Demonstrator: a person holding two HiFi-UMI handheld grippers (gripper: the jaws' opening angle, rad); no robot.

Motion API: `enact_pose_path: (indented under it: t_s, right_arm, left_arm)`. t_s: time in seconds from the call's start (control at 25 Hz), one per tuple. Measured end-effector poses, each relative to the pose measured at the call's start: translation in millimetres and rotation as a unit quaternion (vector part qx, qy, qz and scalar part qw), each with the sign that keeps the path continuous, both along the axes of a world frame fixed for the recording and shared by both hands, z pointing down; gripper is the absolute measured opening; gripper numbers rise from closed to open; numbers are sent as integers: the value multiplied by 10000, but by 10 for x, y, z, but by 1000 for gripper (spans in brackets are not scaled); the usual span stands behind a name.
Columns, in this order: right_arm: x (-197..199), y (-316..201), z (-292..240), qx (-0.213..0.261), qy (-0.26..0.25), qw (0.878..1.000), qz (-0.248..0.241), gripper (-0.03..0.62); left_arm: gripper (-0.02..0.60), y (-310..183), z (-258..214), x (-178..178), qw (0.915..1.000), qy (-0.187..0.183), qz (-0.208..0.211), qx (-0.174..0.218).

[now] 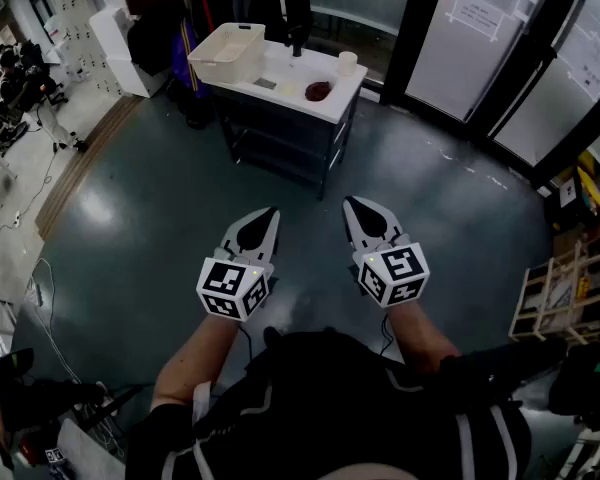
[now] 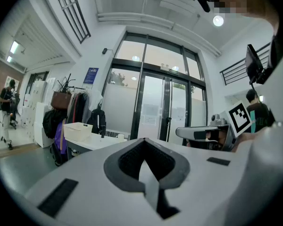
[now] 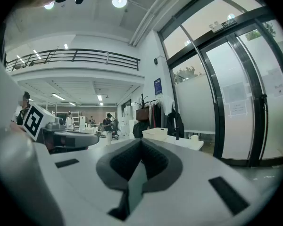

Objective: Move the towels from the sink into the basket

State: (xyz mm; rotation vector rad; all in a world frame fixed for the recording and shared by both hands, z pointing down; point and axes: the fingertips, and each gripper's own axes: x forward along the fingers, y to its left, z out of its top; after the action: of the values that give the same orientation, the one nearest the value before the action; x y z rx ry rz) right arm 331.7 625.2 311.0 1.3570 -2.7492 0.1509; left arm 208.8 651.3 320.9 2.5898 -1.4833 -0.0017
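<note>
Jaws of left hand-held gripper point(image 1: 268, 218) and right hand-held gripper point(image 1: 354, 208) meet, empty.

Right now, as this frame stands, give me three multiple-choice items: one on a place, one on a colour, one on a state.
1. Where is the white basket?
A) on the floor
B) at the left end of the table, as the head view shows it
C) between the two grippers

2. What colour is the crumpled towel on the table?
A) dark red
B) bright green
C) blue

3. How do the jaws of the left gripper and the right gripper stand?
A) shut on a towel
B) wide apart
C) shut, with nothing between them

Answers:
1 B: the basket stands on the tabletop's left end, far from the grippers.
2 A: the towel shows dark red against the white top.
3 C: each gripper view shows the jaws together and empty.
</note>
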Motion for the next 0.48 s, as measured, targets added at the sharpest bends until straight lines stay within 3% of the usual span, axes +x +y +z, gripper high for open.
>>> enact_pose_path:
  t_s: [0.12, 0.32, 0.48]
  right_arm:
    - [36, 12, -3, -25, -16, 10000, -3, 3]
    - [-4, 17, -14, 12, 21, 10000, -25, 3]
    - [-9, 5, -28, 12, -22, 10000, 10, 3]
  left_arm:
    - [2, 46, -30, 66, 9998, 178, -62, -2]
    - [2, 91, -34, 52, 9999, -23, -109, 70]
    - [2, 110, -33, 32, 9999, 86, -129, 19]
